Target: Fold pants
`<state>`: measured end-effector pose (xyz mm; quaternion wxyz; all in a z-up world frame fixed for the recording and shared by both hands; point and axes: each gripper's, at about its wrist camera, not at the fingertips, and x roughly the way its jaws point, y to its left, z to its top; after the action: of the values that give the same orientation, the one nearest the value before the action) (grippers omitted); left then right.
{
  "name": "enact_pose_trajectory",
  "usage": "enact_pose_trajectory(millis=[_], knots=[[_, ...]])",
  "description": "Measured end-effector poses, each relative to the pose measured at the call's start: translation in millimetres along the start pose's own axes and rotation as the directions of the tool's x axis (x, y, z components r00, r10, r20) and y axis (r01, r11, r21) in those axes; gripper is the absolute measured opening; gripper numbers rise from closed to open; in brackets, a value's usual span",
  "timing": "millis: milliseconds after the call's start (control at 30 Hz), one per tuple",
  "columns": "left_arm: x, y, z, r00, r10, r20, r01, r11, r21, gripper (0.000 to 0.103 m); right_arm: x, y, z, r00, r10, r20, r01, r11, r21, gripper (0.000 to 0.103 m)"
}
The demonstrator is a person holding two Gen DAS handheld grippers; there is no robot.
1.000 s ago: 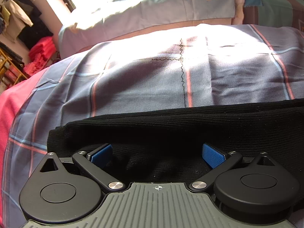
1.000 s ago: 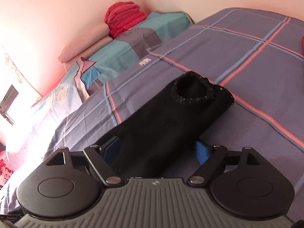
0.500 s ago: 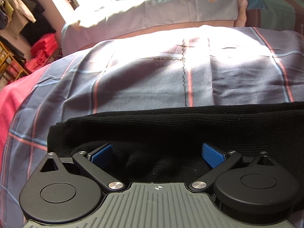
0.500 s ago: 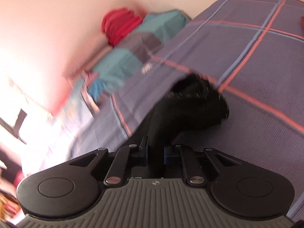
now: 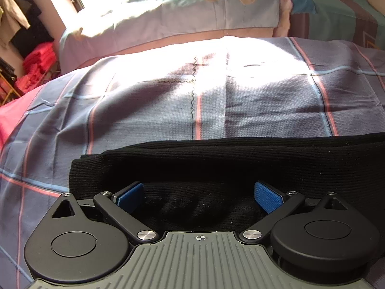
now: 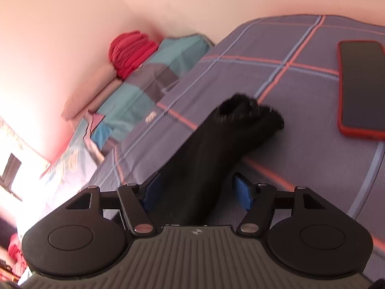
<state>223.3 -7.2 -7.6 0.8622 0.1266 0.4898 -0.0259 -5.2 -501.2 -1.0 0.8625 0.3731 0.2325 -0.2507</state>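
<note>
The black knit pants (image 5: 240, 161) lie in a long band across the checked bedspread (image 5: 240, 101), running from about 9 o'clock to 3 o'clock in the left wrist view, with the folded end at the left and the rest passing out of frame at the right. The left gripper (image 5: 199, 195) sits low over the near edge of that band, its jaws spread wide; the two blue pads (image 5: 267, 196) stand well apart with bunched black fabric lying between them, and neither pad presses on it.

In the right wrist view the pants (image 6: 216, 149) reach from the gripper toward 1 o'clock, ending in an open leg cuff (image 6: 247, 110) that rests on the bedspread (image 6: 300, 168). The right gripper (image 6: 196, 190) straddles the leg: its jaws have just been opening, the cloth sits between them, and a clear gap shows beside the right-hand pad (the left-hand pad is just beside the fabric, and contact there I cannot tell).

A phone in a red case (image 6: 361, 89) lies flat on the bedspread at about 2 o'clock, apart from the cuff. At 11 o'clock a stack of red folded cloth (image 6: 131, 53) rests on pillows (image 6: 154, 77) against the wall
</note>
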Motion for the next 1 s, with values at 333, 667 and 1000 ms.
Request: enact_pose_trajectory(millis=[333,667,1000], knots=[[-11,-5,2,0.995,0.101,-0.012,-0.101,0.994,0.040,0.103,34,21,7,1.000,-0.016,0.021,0.018,0.995,-0.096,0.069],[-13,0,3,0.994,0.106,-0.019,-0.105,0.994,0.028,0.103,24,60,-3,0.983,-0.139,0.117,0.170,0.934,-0.315,0.025],[-26,20,3,0.993,0.118,0.003,-0.118,0.991,-0.064,0.103,-39,199,-173,0.893,0.311,0.325,0.216,0.337,-0.916,0.045]])
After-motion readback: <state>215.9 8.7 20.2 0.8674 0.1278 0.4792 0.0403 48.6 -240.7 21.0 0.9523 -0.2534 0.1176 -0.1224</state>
